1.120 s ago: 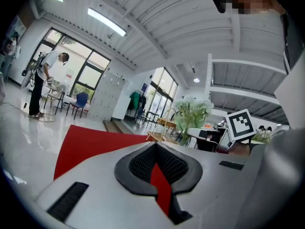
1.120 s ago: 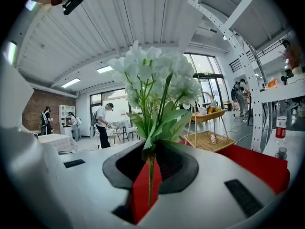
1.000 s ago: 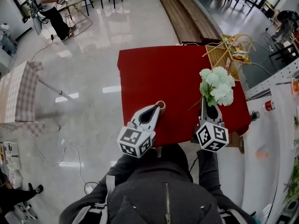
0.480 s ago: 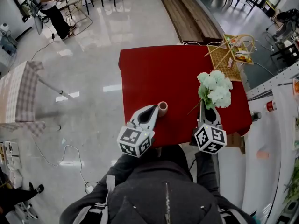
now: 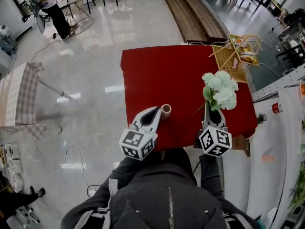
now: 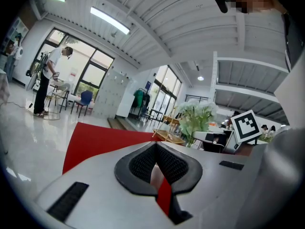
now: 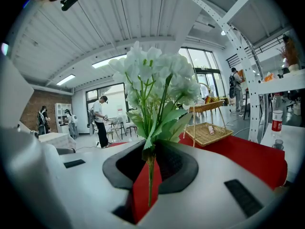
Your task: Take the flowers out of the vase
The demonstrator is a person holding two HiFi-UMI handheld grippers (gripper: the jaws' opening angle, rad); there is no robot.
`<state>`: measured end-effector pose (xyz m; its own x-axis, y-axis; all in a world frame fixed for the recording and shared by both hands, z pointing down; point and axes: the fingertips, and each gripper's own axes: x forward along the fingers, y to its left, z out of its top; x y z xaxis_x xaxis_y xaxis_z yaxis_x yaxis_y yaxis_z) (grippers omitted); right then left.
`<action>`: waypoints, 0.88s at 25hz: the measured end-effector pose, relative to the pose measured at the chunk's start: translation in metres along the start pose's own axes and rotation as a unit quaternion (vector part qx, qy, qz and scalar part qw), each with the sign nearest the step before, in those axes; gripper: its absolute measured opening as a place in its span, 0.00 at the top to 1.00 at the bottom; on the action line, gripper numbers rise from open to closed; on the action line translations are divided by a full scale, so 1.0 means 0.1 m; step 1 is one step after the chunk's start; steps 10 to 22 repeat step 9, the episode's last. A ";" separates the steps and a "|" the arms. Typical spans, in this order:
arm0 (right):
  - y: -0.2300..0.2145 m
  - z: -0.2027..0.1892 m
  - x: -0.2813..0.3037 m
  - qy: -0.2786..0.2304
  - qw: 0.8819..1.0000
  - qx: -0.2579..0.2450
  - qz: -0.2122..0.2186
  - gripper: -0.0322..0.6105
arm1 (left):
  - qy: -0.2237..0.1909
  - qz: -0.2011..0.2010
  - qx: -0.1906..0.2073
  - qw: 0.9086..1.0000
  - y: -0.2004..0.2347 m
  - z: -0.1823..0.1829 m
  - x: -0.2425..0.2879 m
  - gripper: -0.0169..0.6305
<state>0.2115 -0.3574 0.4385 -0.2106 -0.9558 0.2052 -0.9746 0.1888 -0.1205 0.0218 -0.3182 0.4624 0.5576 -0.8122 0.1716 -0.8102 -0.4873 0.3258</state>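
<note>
The vase [image 5: 166,111] has shifted slightly toward lower right, clenched in the left gripper [image 5: 158,112]. At centre right, the right gripper [image 5: 214,110] grasps the flowers [image 5: 220,89] by the stem.

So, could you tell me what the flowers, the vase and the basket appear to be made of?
The flowers: probably artificial, fabric or plastic; uniform white blooms, stiff matte leaves. The vase: pinkish, smooth; ceramic or plastic, can't tell. The basket: woven wicker or bamboo; tan open weave.
</note>
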 end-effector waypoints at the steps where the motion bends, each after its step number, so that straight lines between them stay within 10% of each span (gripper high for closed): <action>1: 0.00 0.00 0.01 0.000 1.000 0.000 0.000 0.86 | -0.001 0.001 0.000 1.000 0.01 0.00 0.00 0.96; 22: 0.02 -0.02 0.04 0.002 1.000 0.000 -0.002 0.86 | 0.002 0.000 -0.001 1.000 0.04 -0.01 0.01 0.96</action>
